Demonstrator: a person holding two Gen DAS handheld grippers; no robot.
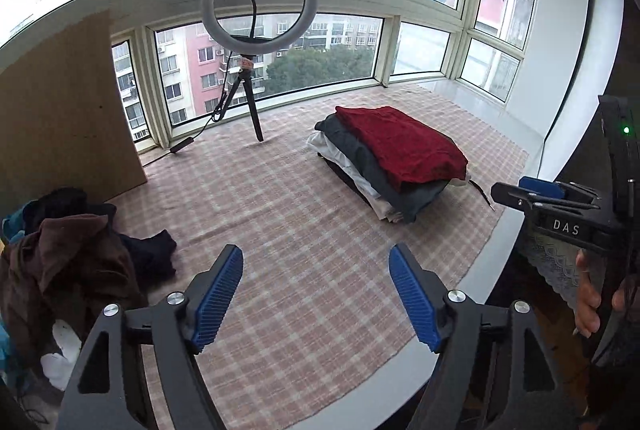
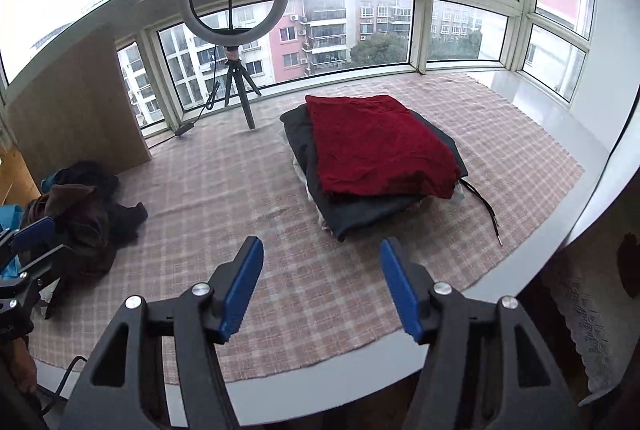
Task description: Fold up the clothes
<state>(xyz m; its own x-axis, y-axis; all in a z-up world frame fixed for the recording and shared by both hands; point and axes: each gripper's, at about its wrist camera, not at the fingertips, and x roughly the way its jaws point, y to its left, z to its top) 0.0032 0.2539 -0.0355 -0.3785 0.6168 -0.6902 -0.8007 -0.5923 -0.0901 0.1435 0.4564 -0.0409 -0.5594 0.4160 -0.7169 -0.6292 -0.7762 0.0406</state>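
Observation:
A stack of folded clothes (image 1: 384, 166) lies on the checked cloth, with a red garment (image 1: 400, 142) on top; it also shows in the right wrist view (image 2: 376, 166), the red garment (image 2: 380, 146) uppermost. A loose pile of unfolded clothes (image 1: 68, 262), brown and dark, lies at the left; it also shows in the right wrist view (image 2: 88, 210). My left gripper (image 1: 316, 286) is open and empty above the cloth, near the front edge. My right gripper (image 2: 322, 282) is open and empty, short of the stack.
A ring light on a tripod (image 1: 256, 42) stands at the back by the windows, its cable trailing left. A brown board (image 1: 64, 110) leans at the left. The checked cloth (image 1: 304, 230) covers a white table (image 1: 460, 302). A black cord (image 2: 488, 210) lies right of the stack.

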